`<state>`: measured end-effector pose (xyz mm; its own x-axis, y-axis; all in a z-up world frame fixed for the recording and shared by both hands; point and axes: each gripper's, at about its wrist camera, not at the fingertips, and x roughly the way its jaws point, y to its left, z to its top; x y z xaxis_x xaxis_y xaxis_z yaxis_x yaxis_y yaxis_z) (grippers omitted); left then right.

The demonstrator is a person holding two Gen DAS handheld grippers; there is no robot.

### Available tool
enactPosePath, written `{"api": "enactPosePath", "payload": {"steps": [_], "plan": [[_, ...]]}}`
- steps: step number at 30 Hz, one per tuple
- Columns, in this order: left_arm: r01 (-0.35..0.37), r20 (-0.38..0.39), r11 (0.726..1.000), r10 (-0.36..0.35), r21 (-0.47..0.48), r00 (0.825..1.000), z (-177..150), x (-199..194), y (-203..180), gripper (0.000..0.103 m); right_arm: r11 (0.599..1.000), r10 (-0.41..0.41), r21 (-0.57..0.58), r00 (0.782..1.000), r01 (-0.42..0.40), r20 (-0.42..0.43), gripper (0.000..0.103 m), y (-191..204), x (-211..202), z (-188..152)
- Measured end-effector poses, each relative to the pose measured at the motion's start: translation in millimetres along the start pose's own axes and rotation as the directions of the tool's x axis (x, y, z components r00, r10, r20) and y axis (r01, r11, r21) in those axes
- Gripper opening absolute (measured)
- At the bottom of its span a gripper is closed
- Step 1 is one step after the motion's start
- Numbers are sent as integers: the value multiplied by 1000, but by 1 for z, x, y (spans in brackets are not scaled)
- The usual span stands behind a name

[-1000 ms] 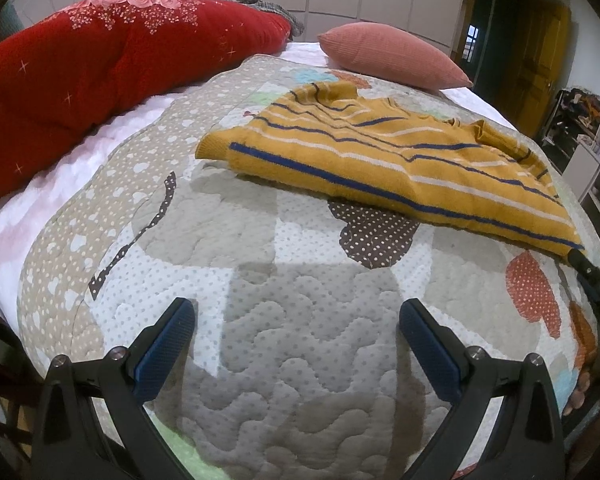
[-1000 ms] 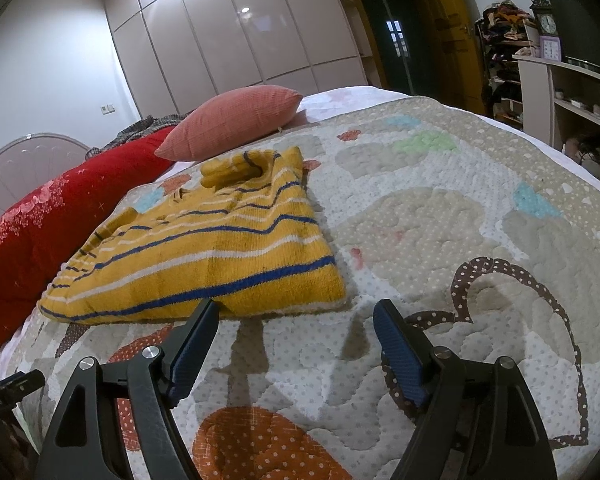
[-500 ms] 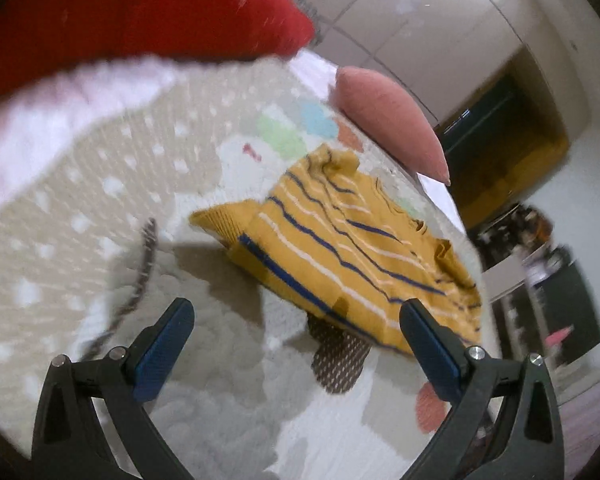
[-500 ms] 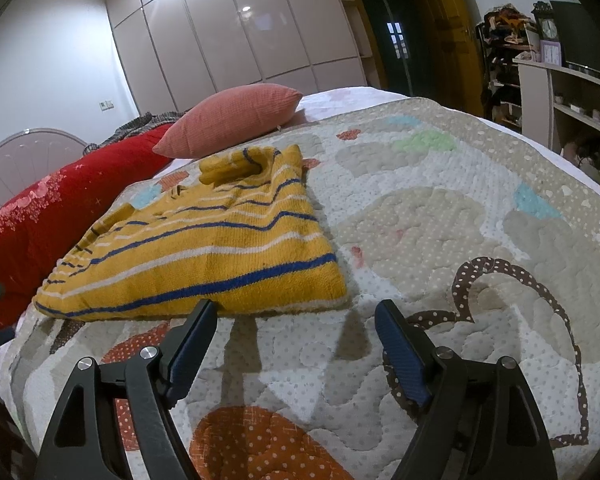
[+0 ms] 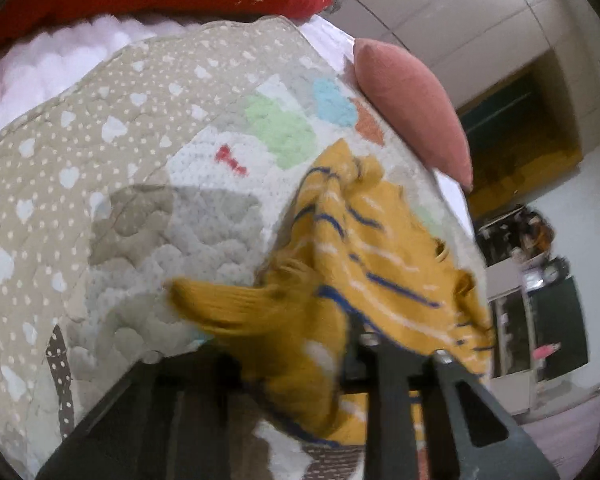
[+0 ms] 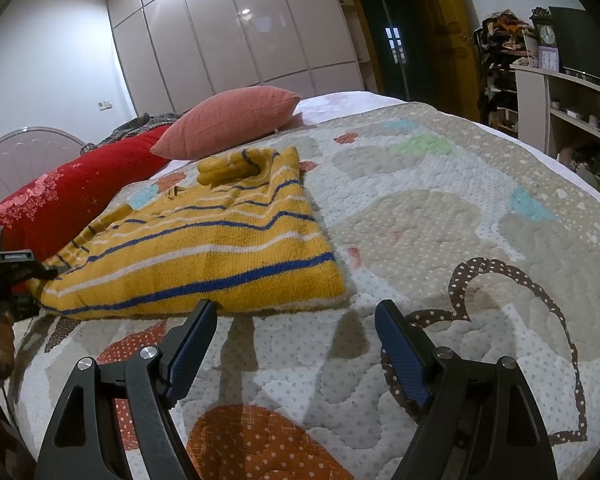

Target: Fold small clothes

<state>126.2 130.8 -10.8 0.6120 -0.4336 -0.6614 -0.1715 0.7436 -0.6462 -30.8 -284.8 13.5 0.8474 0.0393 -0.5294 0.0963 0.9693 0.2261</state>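
Note:
A yellow sweater with blue and white stripes (image 6: 204,240) lies flat on the quilted bed (image 6: 440,216). In the left wrist view its near corner (image 5: 284,320) is bunched up and blurred between the jaws of my left gripper (image 5: 296,352), which are closing on the knit; the fabric hides the pads. From the right wrist view the left gripper (image 6: 16,268) sits at the sweater's left corner. My right gripper (image 6: 295,308) is open and holds nothing, hovering just in front of the sweater's blue-striped hem.
A pink pillow (image 6: 232,120) lies behind the sweater and a red pillow (image 6: 60,196) along the bed's left side. Shelves with clutter (image 6: 560,100) and a dark doorway stand to the right. White wardrobe doors fill the back wall.
My left gripper swung across to the sweater's corner, rolled, and went from wide open to closed around the knit, lifting it into a bunch. The right gripper stayed put.

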Motion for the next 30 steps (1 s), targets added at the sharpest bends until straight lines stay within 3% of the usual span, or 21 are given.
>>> {"api": "enactPosePath", "payload": {"steps": [3,9,13,15,18,20,23,25,26,28,30], "plan": [[-7,30,996,5,87,1000,1,-16,-31,19,1000,7,25,1000,-7,18,85,-2,-6,2],[92,8,964,-97,249,995,-11,-17,-133,18,991,62,109,994,-71,87,85,-21,-26,17],[186,-76,906,-170,380,983,-45,5,-217,18,982,53,174,993,-71,107,85,-43,-32,23],[243,-149,858,-195,453,969,-78,25,-259,18,971,47,227,992,-73,121,85,-57,-37,27],[278,-248,814,-171,509,954,-124,59,-290,18,952,30,297,989,-73,148,85,-79,-46,31],[269,-290,803,-126,532,949,-148,84,-295,18,939,9,339,987,-63,160,85,-94,-50,34],[242,-298,769,-70,591,952,-172,102,-293,18,924,-3,378,987,-58,159,85,-106,-52,34],[257,-286,741,-91,621,954,-180,91,-291,27,919,7,388,988,-66,152,85,-107,-51,34],[286,-300,737,-118,612,947,-179,84,-290,34,921,13,384,989,-70,149,85,-106,-51,33],[352,-336,729,-176,587,925,-177,68,-280,57,928,24,364,989,-76,146,85,-100,-50,32],[373,-322,701,-212,607,923,-181,41,-276,69,938,35,336,989,-82,145,85,-92,-48,32]]}}
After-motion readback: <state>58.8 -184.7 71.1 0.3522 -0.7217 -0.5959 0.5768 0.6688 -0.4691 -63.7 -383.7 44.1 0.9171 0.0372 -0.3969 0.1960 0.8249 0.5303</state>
